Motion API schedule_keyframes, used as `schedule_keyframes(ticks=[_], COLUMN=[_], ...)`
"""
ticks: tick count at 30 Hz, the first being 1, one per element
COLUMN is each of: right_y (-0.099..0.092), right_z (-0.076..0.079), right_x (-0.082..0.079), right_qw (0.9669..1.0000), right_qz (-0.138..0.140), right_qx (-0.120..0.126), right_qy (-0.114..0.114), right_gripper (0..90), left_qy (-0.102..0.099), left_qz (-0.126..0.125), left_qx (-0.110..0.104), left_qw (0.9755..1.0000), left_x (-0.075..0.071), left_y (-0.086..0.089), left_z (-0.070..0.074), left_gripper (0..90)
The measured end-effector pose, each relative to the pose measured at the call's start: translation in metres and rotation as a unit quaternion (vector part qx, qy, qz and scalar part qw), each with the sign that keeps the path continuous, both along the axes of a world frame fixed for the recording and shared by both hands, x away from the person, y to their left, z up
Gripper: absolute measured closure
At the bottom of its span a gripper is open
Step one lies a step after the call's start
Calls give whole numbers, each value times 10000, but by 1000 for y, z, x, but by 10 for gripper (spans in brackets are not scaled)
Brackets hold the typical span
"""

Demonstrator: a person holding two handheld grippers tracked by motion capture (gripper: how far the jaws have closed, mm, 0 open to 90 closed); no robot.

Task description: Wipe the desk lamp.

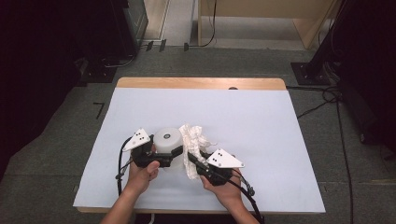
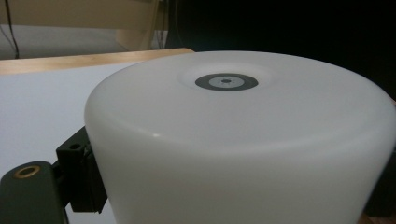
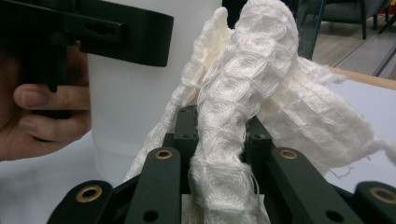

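A white plastic container [image 1: 167, 139] stands on the table at the near left, with a dark ring mark on its flat top [image 2: 226, 82]. My left gripper [image 1: 170, 150] is shut on its sides; one black finger [image 2: 79, 179] presses its wall. My right gripper [image 1: 192, 157] is shut on a white waffle-weave cloth [image 1: 194, 140]. The cloth [image 3: 243, 93] rises bunched from between the right gripper [image 3: 222, 135] jaws and leans against the container's side [image 3: 135, 102]. In the right gripper view, the left gripper's finger [image 3: 116, 30] wraps the container above a hand [image 3: 46, 107].
The table is covered by a pale sheet [image 1: 243, 121], with a wooden edge [image 1: 201, 83] at the far side. Grey floor surrounds it, with dark equipment [image 1: 56, 56] at the left and cables [image 1: 327, 100] at the right.
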State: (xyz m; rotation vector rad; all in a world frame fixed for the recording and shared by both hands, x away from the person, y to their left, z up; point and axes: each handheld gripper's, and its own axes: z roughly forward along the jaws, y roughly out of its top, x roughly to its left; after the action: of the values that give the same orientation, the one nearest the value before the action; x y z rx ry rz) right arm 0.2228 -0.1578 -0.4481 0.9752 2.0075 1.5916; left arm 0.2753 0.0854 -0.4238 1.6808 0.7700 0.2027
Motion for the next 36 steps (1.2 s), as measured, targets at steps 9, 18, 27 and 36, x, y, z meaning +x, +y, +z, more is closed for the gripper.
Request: schedule_keyframes(ticks=[9,18,27,36], right_y=[-16,-36,-42,-44], right_z=[4,12,14,15], right_x=[6,11,13,14], right_qw=[9995,9975,9967,9965], right_qz=[-311,-659,-756,-781], right_qx=[35,129,122,121], right_qy=[-71,-208,-264,-288], right_gripper=[731,730,730,730], left_qy=[-223,-564,-671,-613], left_qz=[232,1682,1855,1927], left_qx=[525,1224,1549,1568], left_qw=[9981,9765,9680,9667], left_x=[0,12,11,4], left_y=[-10,-3,-5,0], left_z=[-7,-27,-40,-42], left_gripper=[85,84,83,74])
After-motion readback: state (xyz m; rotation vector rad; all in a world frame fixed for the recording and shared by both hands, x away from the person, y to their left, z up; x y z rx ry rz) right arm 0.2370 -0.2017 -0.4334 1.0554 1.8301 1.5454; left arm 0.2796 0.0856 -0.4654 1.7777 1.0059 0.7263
